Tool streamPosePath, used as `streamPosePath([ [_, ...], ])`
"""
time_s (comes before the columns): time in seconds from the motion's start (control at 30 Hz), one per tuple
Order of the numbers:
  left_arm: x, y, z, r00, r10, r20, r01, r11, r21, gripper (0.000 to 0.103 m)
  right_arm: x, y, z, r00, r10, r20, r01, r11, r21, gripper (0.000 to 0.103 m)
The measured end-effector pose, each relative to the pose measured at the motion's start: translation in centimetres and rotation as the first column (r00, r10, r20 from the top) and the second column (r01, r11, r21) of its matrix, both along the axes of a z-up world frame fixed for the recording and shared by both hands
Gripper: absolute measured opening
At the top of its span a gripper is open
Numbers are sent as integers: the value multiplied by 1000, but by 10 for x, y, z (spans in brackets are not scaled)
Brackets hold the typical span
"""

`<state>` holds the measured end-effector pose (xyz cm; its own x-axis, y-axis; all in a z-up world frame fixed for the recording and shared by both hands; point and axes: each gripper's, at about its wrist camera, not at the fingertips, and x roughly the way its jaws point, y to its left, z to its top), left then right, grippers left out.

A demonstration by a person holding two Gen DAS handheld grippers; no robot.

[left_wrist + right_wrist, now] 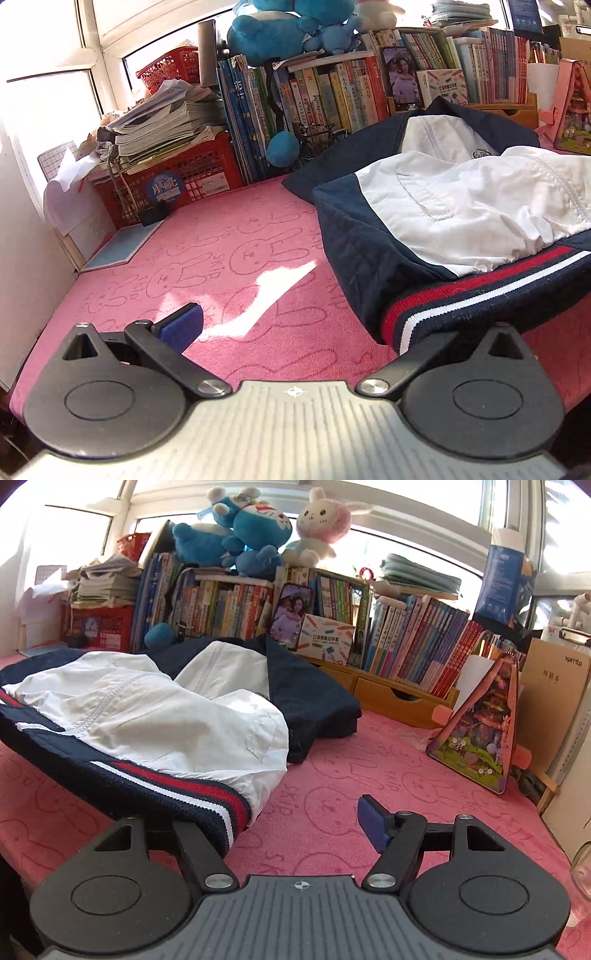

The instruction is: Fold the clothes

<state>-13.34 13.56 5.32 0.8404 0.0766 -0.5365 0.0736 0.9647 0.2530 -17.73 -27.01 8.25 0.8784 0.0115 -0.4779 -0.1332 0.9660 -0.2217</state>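
A navy and white jacket (pixel 461 206) is seen lying on the pink rabbit-print cloth (pixel 229 258) that covers the table, toward the middle and back of the surface, with its collar end near the row of books (pixel 332 92) along the far edge. The body is already doubled over itself, and the striped red, white and navy hem band (pixel 177 786) is turned toward the near edge, where it is lifted slightly off the cloth.

The left gripper (pixel 295 332) is held wide open. One blue-padded finger (pixel 181 326) is plainly visible over bare cloth; the other is hidden under the corner of the hem band, so it cannot be told for certain whether cloth is touched, though nothing is pinched. The right gripper (pixel 295 823) is likewise spread wide, with one blue pad (pixel 373 823) standing clear over the pink cloth and the opposite finger lost beneath the other end of the hem band. No garment is clamped by either claw.

The step in hand is judged to be a release after a fold, with both hem corners let go and the jacket left to settle. The fold looks loose: the white panel (pixel 147 709) is rumpled and the hem is not lying flat.

For the next move, the hidden fingers would need to be drawn clear of the band without dragging it. A fresh grip would then be called for on the two near corners, or on the sides, so that the bundle can be halved again toward the far edge and pressed flat.
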Motion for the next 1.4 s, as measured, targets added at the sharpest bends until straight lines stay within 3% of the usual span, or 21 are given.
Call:
streamPosePath([
  [0.23, -43, -2, -9, 990, -48, -131, 59, 995, 81, 103, -38, -3, 1, 986, 1, -166, 6, 999, 44, 71],
  [0.37, -39, -5, -35, 981, -44, -190, 58, 996, 70, 103, -42, 0, -24, 977, -1, -215, 6, 1000, 19, 73],
  [0.5, -39, -4, -29, 976, -63, -209, 76, 995, 59, 103, -46, 7, -30, 977, 21, -212, -26, 999, -23, 73],
  [0.63, -48, -13, -17, 951, -163, -261, 193, 977, 90, 103, -47, -1, -12, 953, 93, -290, -83, 996, 46, 74],
  [0.73, -58, -18, -6, 927, -266, -264, 304, 945, 117, 103, -45, -9, 9, 924, 153, -351, -117, 986, 121, 84],
  [0.83, -54, -21, -4, 914, -317, -253, 348, 934, 86, 103, -44, -7, 19, 922, 182, -341, -167, 983, 76, 91],
  [0.97, -39, -22, -10, 881, -356, -311, 366, 930, -26, 103, -42, 8, 5, 913, 186, -362, -217, 975, -45, 95],
  [1.1, -53, -14, -20, 883, -365, -295, 403, 912, 77, 103, -59, 8, -3, 907, 208, -365, -279, 948, -154, 97],
  [1.3, -48, -2, -36, 881, -329, -341, 350, 937, 0, 103, -62, -1, -13, 912, 215, -348, -251, 966, -61, 101],
  [1.4, -46, -8, -37, 876, -359, -321, 370, 929, -28, 103, -54, 7, -27, 911, 222, -347, -252, 967, -42, 103],
])
